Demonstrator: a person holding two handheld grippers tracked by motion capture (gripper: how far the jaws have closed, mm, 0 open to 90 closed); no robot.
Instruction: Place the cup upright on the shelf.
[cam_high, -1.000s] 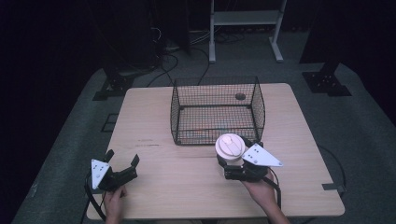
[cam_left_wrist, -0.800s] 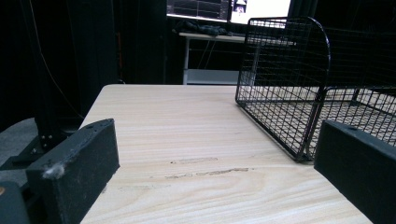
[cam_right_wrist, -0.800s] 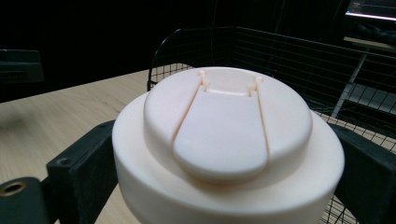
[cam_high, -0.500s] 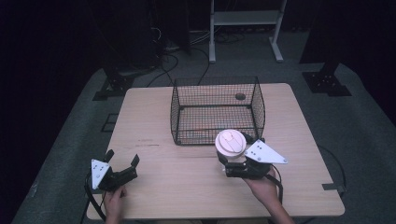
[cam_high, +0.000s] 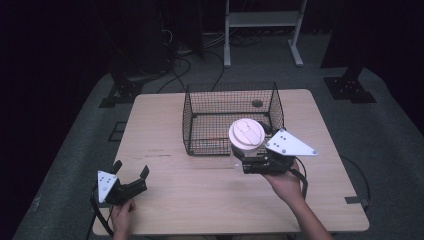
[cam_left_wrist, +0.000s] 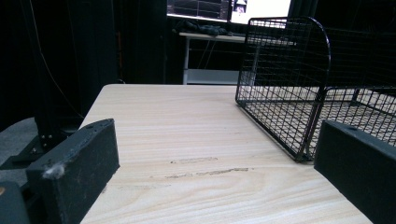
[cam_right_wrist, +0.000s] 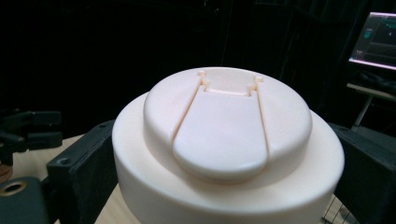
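Two hand-held grippers, and only my right hand-held gripper (cam_high: 248, 161) is loaded: it clamps a lidded cup (cam_high: 246, 136) upright, held by its sides so the lid stays level, just at the near wall of the wire basket (cam_high: 195, 117), probably bound for inside. My left hand-held gripper (cam_high: 131, 177) rests spread and empty at the surface's (cam_high: 165, 125) near corner, clear of the work.

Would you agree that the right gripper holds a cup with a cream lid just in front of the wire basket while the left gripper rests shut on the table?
Not quite: the left gripper rests open, its jaws apart over bare table in the left gripper view. The rest stands.
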